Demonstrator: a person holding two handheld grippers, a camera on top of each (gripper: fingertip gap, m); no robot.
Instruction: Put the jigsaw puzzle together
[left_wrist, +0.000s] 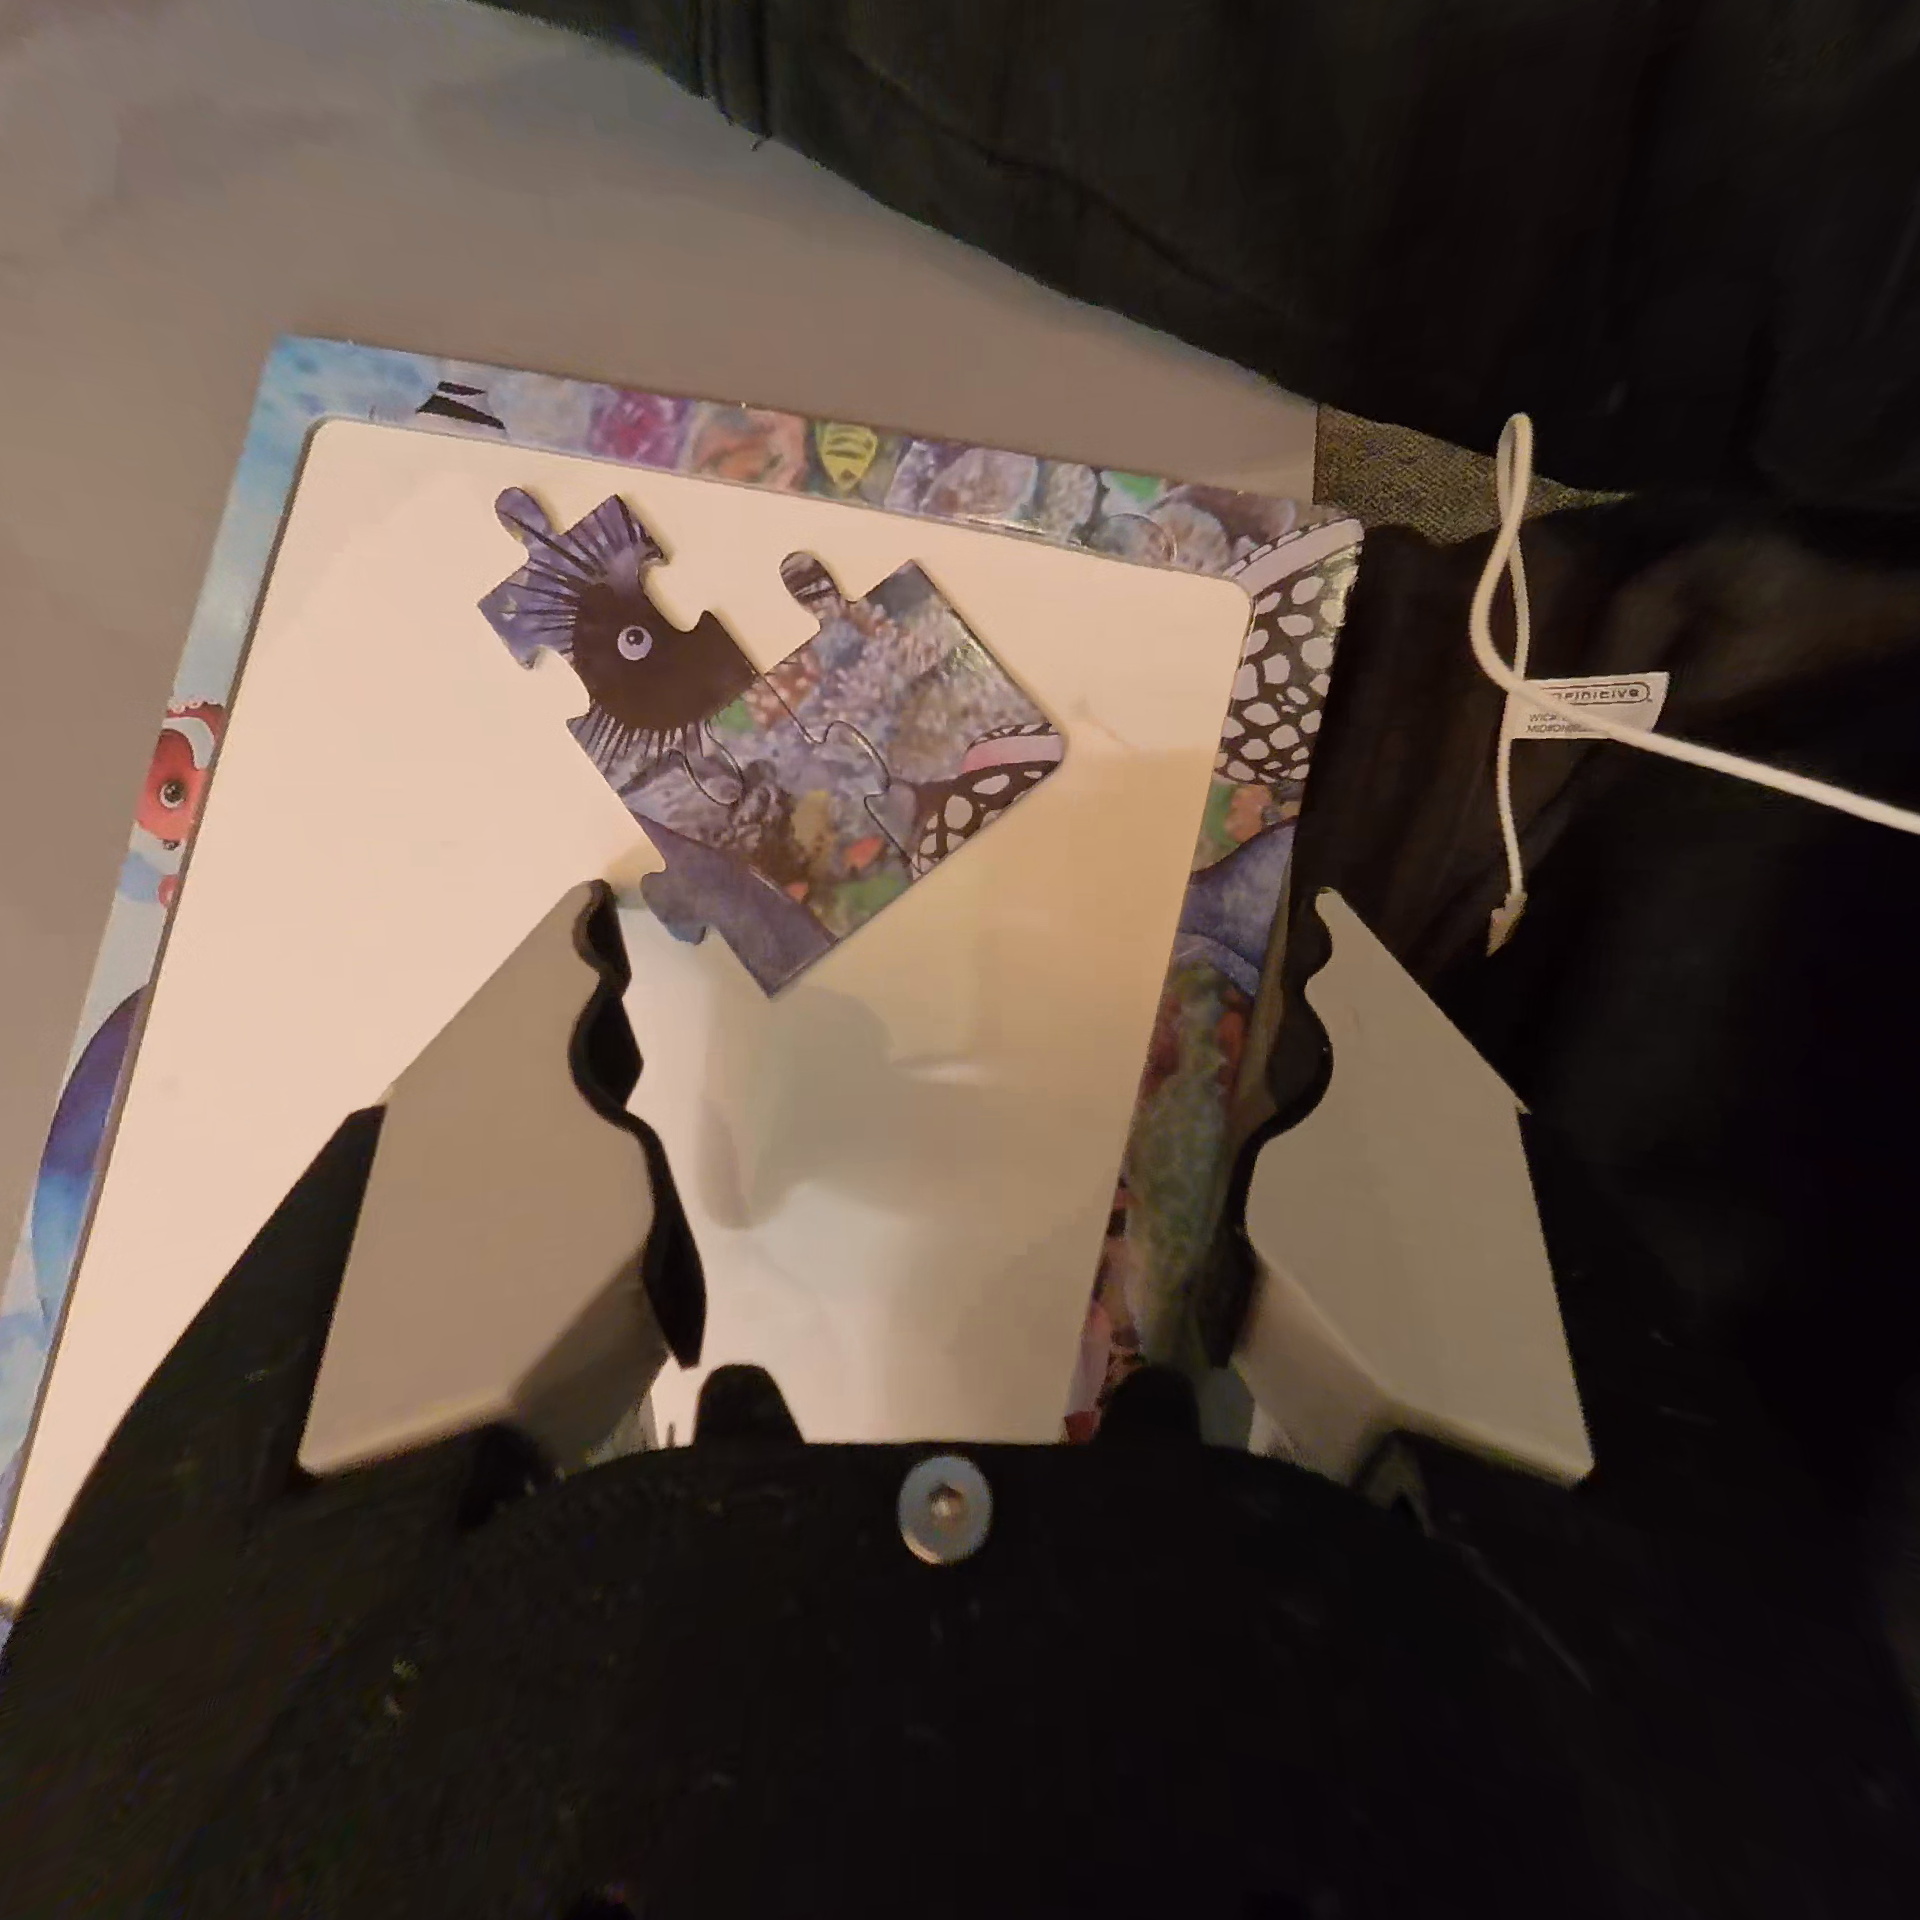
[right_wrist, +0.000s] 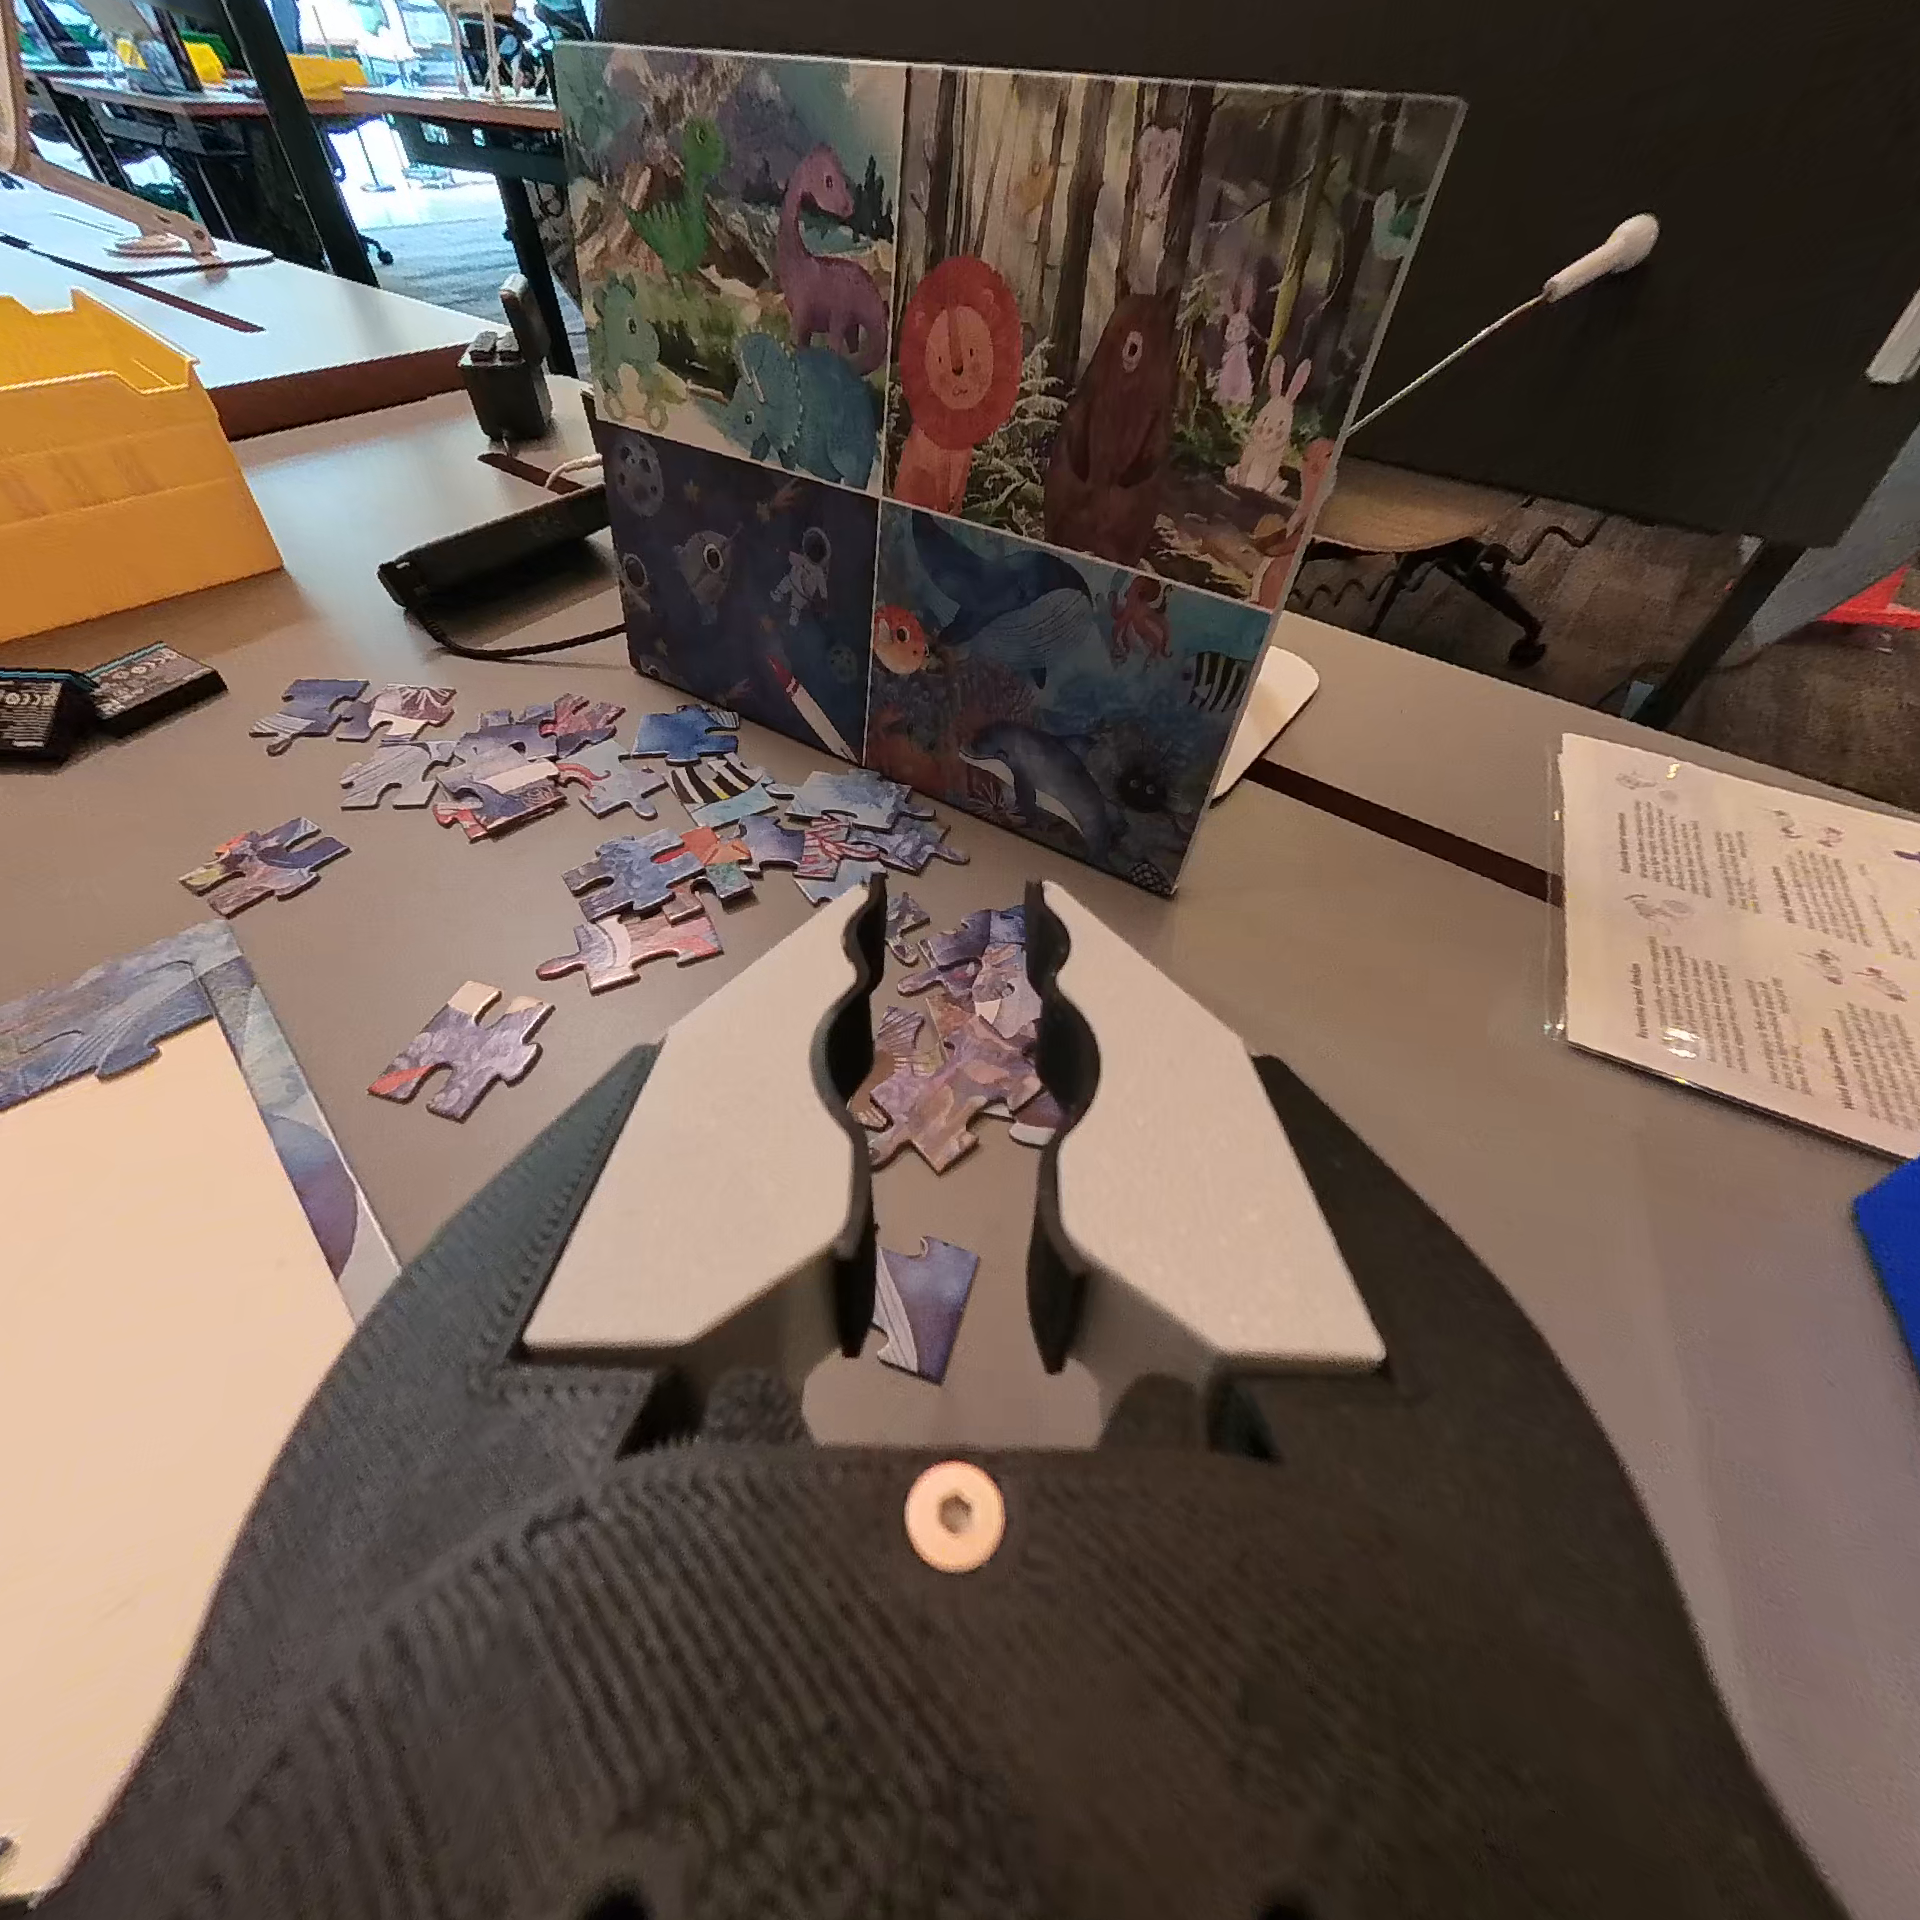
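Only a small part of the jigsaw is done: a joined cluster (left_wrist: 774, 748) of four or so pieces lies on the white bed of the puzzle tray (left_wrist: 239, 665), turned diamond-wise, its long axis running from far left to near right, one corner toward the left gripper (left_wrist: 956, 966). That gripper hangs spread wide and empty above the tray. Most loose pieces (right_wrist: 623, 821) lie scattered on the grey table (right_wrist: 1403, 1018), unplaced. The right gripper (right_wrist: 956, 935), narrowly parted and gripping nothing, hovers over a near heap (right_wrist: 956, 1060).

Dim, warm left view; brighter, sharper right view, wide-angle edge warp.
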